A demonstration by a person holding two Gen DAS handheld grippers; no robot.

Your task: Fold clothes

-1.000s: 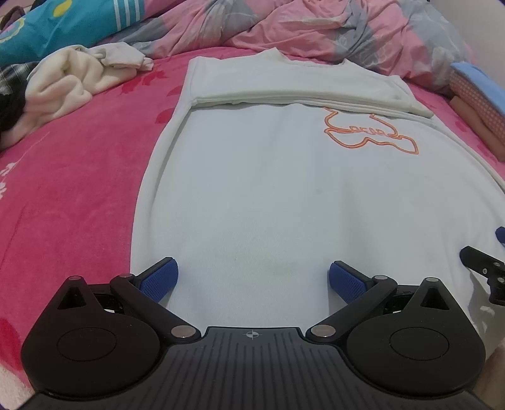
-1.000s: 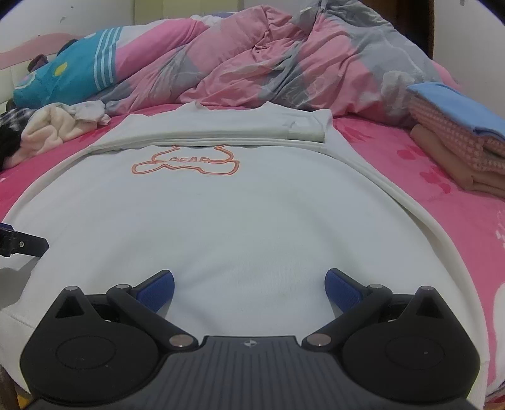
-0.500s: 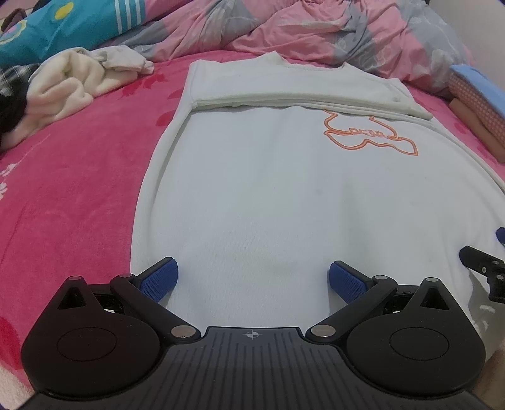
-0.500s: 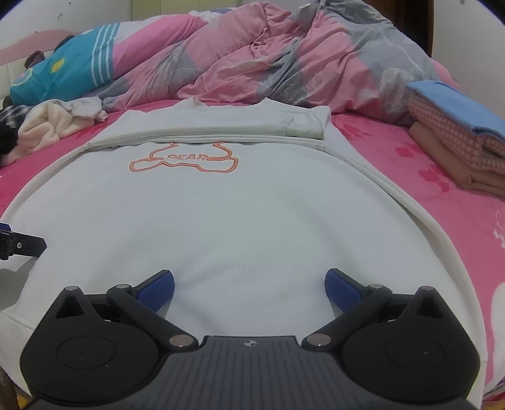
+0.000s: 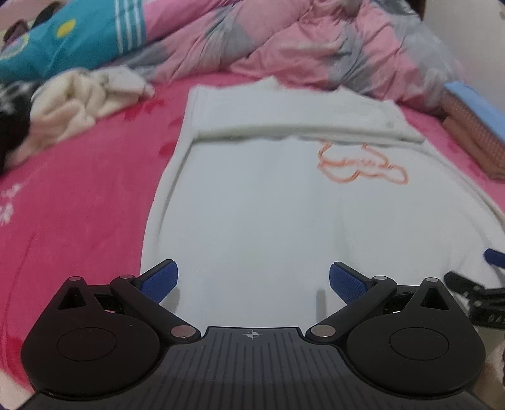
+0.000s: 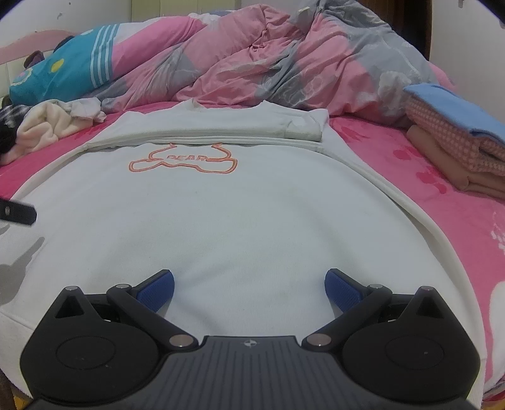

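Both tongs, left [image 5: 251, 279] and right [image 6: 249, 285], spread wide over white sweatshirt's [image 6: 240, 220] near hem.

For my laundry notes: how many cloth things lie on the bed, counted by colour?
White: 1, the shirt
Cream: 1, the crumpled garment
Pink and grey: 1, the quilt
Folded pile: 3 (blue, checked, peach)
Teal: 1, the pillow
Total: 7

A bed [image 6: 457, 214] under a bright pink sheet; a crumpled pink-and-grey duvet [image 6: 284, 63] heaped at its far end, pale wall [image 6: 94, 15] behind.
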